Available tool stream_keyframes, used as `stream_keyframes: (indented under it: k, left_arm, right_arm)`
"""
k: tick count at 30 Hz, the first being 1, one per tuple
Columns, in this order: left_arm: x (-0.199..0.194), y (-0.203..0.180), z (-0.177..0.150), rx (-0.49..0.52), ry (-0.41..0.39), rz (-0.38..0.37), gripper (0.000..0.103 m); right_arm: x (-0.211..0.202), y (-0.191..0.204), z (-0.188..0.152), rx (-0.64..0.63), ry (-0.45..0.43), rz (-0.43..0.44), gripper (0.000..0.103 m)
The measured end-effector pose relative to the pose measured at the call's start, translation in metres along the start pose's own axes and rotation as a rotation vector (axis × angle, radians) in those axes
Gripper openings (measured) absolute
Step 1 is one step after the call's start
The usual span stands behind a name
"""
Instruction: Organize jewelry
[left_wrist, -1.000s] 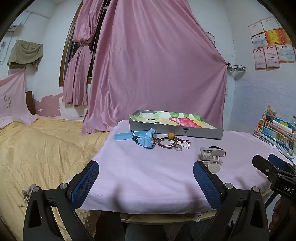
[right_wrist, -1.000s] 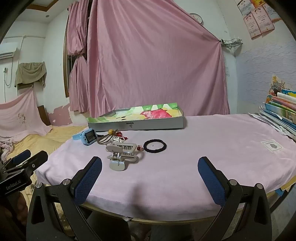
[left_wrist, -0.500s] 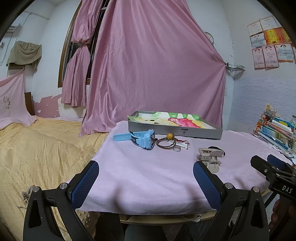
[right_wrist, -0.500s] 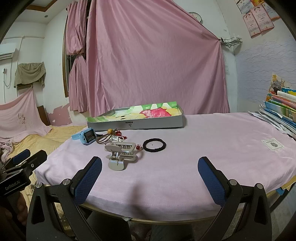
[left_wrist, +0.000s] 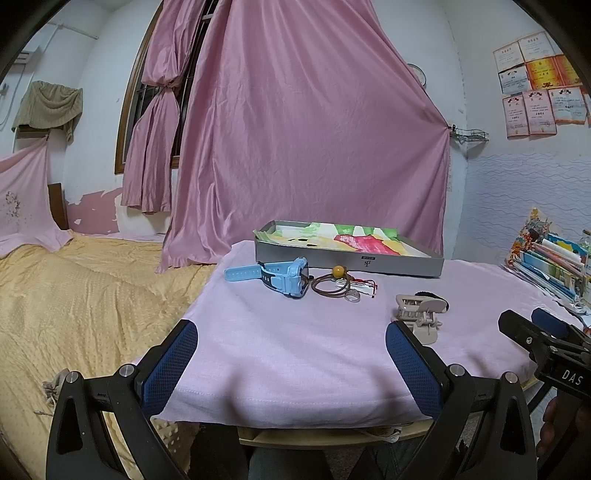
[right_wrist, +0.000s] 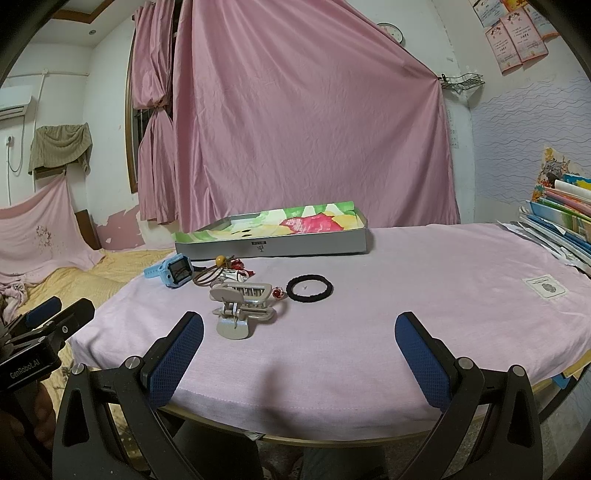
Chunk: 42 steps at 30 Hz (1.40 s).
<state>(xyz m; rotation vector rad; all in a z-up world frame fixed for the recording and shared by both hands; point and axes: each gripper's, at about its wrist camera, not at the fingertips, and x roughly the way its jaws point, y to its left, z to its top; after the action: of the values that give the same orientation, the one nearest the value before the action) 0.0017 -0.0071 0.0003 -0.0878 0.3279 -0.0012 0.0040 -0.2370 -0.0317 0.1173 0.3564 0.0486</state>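
Note:
A grey tray (left_wrist: 347, 260) with a colourful lining stands at the back of the pink-covered table; it also shows in the right wrist view (right_wrist: 273, 246). In front of it lie a blue watch (left_wrist: 284, 277) (right_wrist: 173, 272), a brown cord bracelet with a yellow bead (left_wrist: 334, 282) (right_wrist: 218, 269), a beige hair claw (left_wrist: 421, 314) (right_wrist: 240, 304) and a black hair tie (right_wrist: 309, 290). My left gripper (left_wrist: 291, 354) is open and empty at the table's near edge. My right gripper (right_wrist: 299, 347) is open and empty, just right of the claw.
A stack of books (left_wrist: 550, 258) (right_wrist: 561, 221) lies at the table's right edge. A white card (right_wrist: 546, 287) lies on the cloth. A yellow-covered bed (left_wrist: 74, 295) stands left of the table. A pink curtain (left_wrist: 306, 147) hangs behind.
Both grippers have edged slightly closer to the table and the views have shifted a little. The jewelry has not moved.

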Motion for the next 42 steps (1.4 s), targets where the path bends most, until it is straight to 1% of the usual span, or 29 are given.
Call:
stream_keyframes:
  k: [42]
  left_arm:
    - [0.0003,0.0007,-0.0008,-0.001,0.001,0.000,0.102]
  right_arm:
    - [0.0035,-0.0006,-0.0009,0.003,0.009,0.001,0.102]
